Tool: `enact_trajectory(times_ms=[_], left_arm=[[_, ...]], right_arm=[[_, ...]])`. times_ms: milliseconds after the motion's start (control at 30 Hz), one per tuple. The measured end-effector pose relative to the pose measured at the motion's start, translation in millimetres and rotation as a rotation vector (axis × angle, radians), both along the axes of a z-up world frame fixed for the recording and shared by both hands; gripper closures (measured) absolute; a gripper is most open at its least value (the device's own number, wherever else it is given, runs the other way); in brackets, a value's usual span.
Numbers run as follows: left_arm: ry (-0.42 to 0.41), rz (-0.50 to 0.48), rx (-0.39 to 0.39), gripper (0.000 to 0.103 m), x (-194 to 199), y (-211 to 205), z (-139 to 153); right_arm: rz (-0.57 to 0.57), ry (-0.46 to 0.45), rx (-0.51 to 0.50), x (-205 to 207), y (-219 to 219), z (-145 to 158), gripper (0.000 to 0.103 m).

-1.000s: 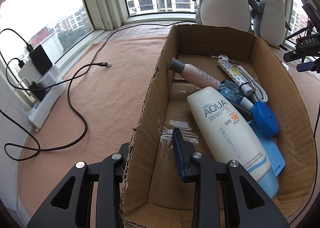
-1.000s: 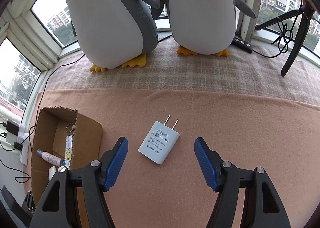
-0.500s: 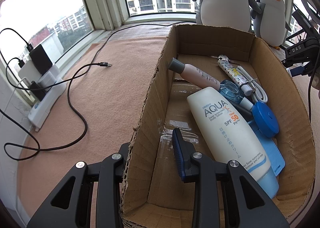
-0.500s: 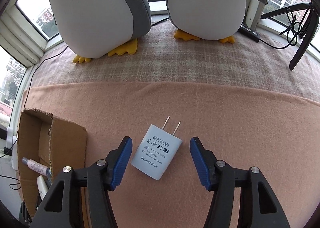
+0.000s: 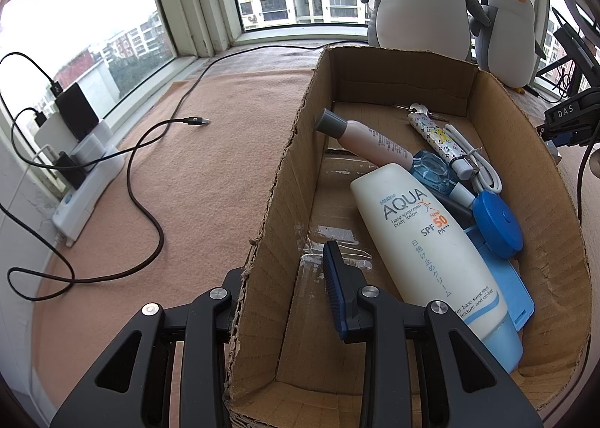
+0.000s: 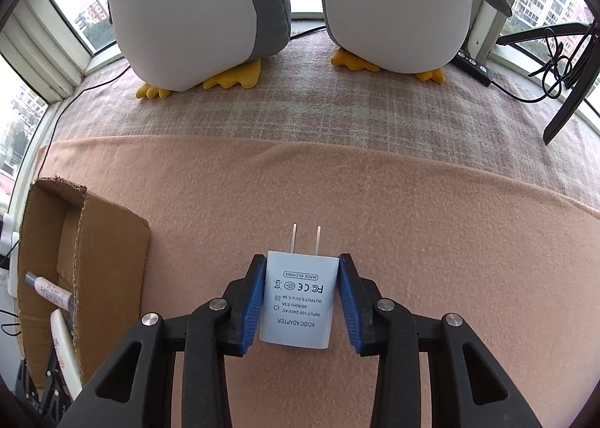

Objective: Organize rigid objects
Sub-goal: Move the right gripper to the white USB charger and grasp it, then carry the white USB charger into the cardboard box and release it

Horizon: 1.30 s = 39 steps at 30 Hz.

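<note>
My right gripper (image 6: 300,300) is shut on a white AC adapter (image 6: 298,300) lying on the pink blanket, prongs pointing away; both blue pads touch its sides. My left gripper (image 5: 285,296) straddles the left wall of a cardboard box (image 5: 270,203), one finger outside and one inside, seemingly clamped on it. The box holds a white sunscreen bottle (image 5: 423,236), a pink tube (image 5: 367,143), a blue round tape measure (image 5: 497,223), a patterned pen-like case (image 5: 438,139) and a white cable (image 5: 483,173). The box also shows in the right wrist view (image 6: 108,263).
Two plush penguins (image 6: 195,11) stand at the window on a plaid blanket. A black USB cable (image 5: 150,210) snakes over the pink blanket left of the box. A power strip with chargers (image 5: 86,173) sits by the left window. A black stand leg (image 6: 570,94) is far right.
My right gripper moved forward and down over the adapter and closed from wide open onto its sides. The adapter turned straight between the pads. The left gripper and box did not move.
</note>
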State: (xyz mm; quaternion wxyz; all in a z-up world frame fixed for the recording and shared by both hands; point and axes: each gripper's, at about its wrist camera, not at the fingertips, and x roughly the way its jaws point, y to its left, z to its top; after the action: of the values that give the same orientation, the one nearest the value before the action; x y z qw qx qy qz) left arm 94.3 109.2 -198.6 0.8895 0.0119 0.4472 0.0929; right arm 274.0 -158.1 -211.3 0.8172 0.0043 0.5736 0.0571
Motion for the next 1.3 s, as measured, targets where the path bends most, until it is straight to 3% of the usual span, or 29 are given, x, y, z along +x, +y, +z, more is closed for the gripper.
enact_trajectory(times_ms=[400,833,1300], left_arm=[[0.0,0.0,0.0,0.074,-1,-1,0],[0.0,0.0,0.001,0.074,-1,-1,0],[-0.001,0.0,0.001,0.074,-1,-1,0]], right_arm=[[0.028,-0.071,0.066,-45,-13,23,0.07],[0.206,-0.23,0.068,-86,50,87,0.07],[0.352,-0.278,0.107,-106,116,106,0.07]])
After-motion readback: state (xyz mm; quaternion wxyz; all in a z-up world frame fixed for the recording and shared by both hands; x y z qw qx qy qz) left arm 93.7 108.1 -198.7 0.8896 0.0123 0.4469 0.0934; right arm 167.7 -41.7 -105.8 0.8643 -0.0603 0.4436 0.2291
